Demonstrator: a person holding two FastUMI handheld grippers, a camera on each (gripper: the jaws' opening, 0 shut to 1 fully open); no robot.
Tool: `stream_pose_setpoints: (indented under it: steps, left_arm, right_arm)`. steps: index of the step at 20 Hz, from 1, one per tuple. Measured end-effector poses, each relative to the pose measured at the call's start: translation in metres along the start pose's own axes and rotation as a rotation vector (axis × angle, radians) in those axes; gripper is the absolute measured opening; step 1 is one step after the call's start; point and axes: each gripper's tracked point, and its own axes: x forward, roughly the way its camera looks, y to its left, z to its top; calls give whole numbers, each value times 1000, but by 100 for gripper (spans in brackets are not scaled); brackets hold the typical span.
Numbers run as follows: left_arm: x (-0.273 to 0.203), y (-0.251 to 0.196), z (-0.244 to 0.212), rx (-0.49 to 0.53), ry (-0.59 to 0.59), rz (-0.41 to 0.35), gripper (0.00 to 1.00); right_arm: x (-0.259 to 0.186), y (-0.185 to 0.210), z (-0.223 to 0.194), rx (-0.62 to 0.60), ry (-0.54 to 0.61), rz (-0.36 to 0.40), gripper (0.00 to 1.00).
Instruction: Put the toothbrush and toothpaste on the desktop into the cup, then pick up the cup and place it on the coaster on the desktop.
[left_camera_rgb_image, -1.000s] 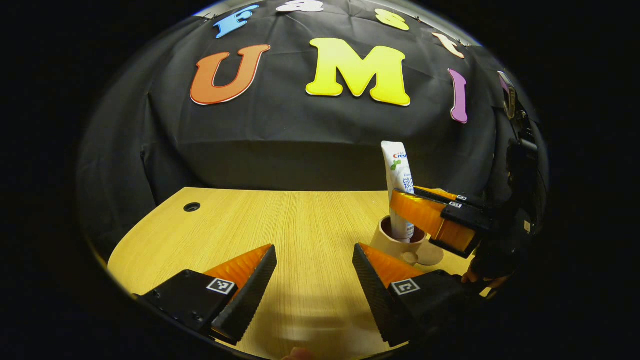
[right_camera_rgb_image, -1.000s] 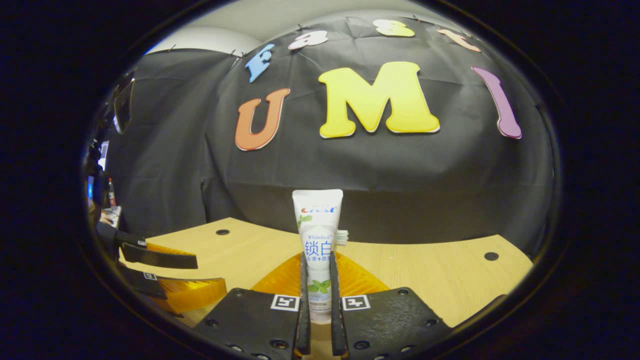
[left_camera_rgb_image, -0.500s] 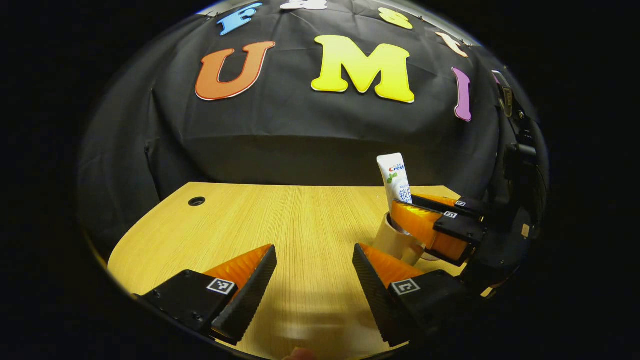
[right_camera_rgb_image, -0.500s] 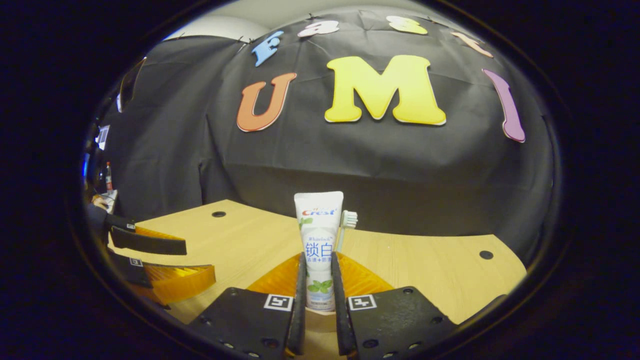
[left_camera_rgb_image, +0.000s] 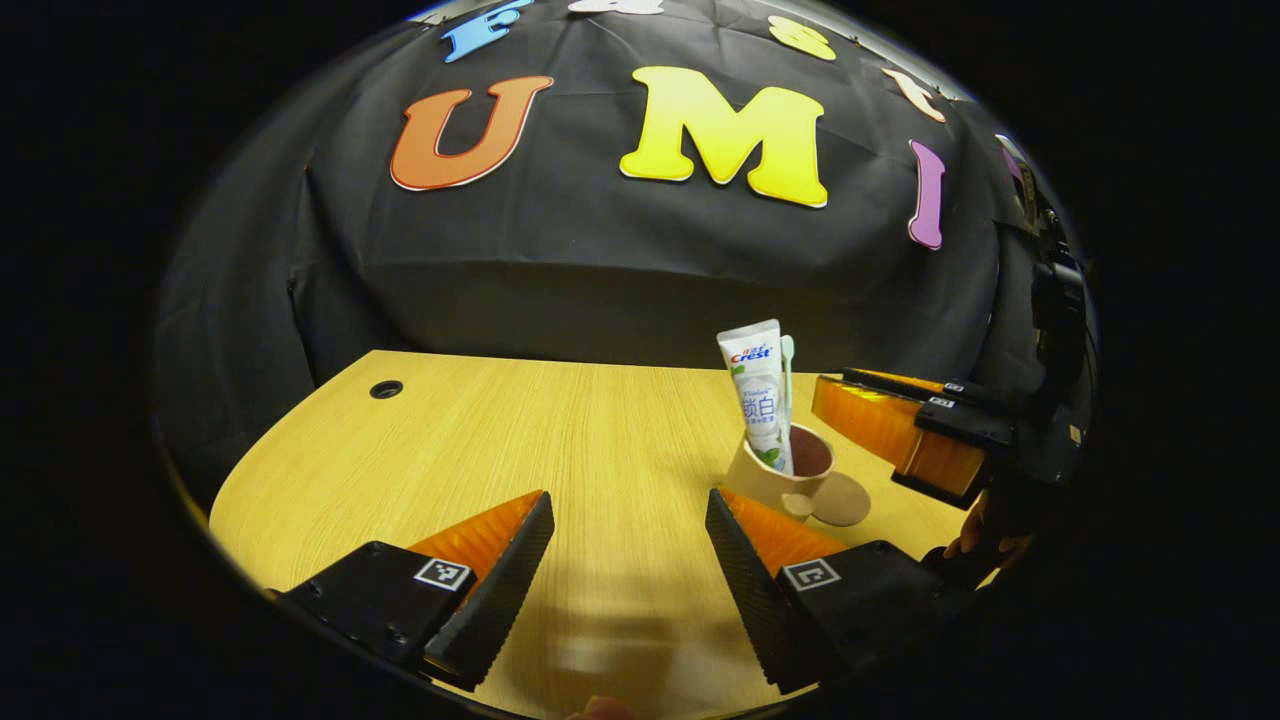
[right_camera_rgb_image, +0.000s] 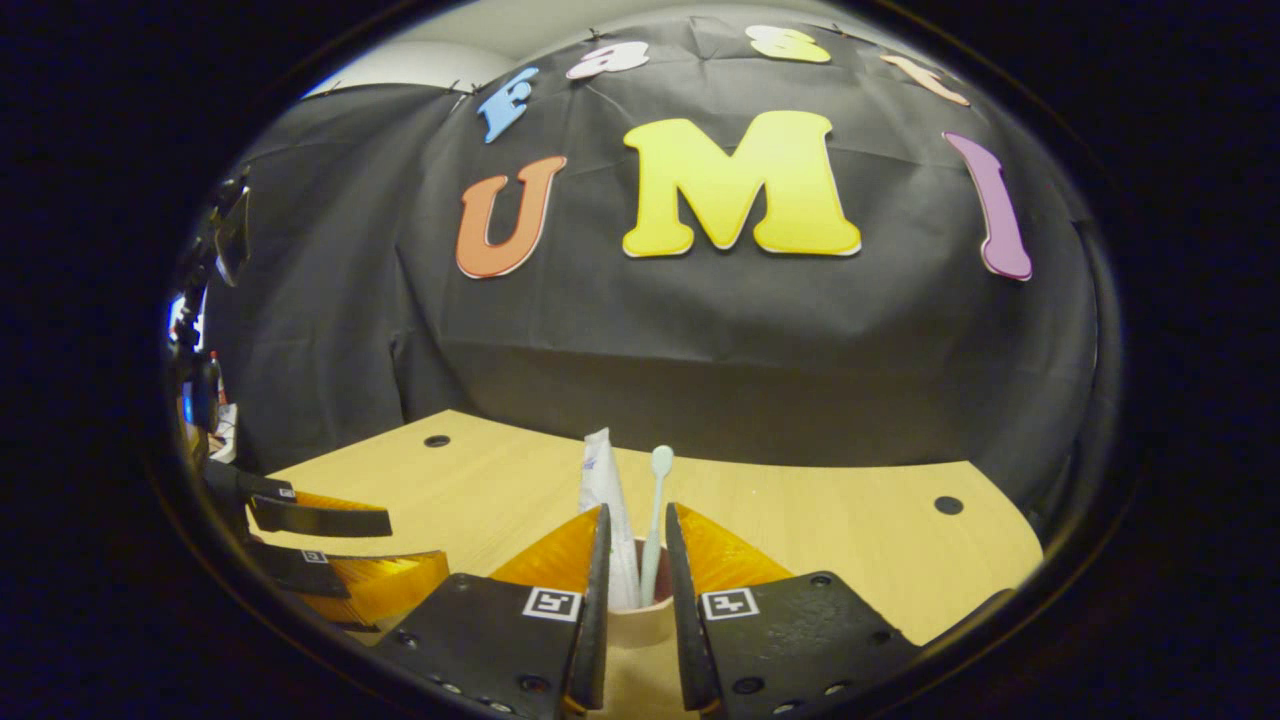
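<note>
Nearest in the left gripper view, the left gripper (left_camera_rgb_image: 628, 560) hovers low over the pale wood-grain desktop (left_camera_rgb_image: 540, 430) with its jaws wide apart and nothing between them, much as it did a second ago. Beyond it stands the beige ceramic cup with a side handle (left_camera_rgb_image: 770, 482). The white plastic toothpaste tube (left_camera_rgb_image: 757, 385) is now in the cup and leans on its rim beside the slim pale-green toothbrush (left_camera_rgb_image: 788, 362). Half a second ago the tube was pinched between the right gripper's fingers; now it is free of them. The right gripper (left_camera_rgb_image: 900, 432) has drawn back and sits just beside the cup without touching it. In its own view, the right gripper (right_camera_rgb_image: 633, 600) shows a narrow gap between its jaws that seems to hold nothing, with tube and brush upright beyond. By my judgement the loading step is done, and lifting the cup to the coaster comes next
</note>
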Motion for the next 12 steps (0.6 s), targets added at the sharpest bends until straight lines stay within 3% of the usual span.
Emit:
stream_pose_setpoints:
  steps: [1,5,9,12]
  left_arm:
    - [-1,-6,3,3,7,-5,97]
    - [1,-30,8,28,76,-47,97]
    - [-1,-47,12,46,154,-84,97]
    - [5,-62,0,-6,252,-125,96]
  right_arm:
    - [-6,-7,6,11,7,-16,30]
    - [-35,-29,15,72,76,-59,69]
    - [-64,-47,36,66,75,-85,77]
    - [-86,-52,47,70,79,-86,77]
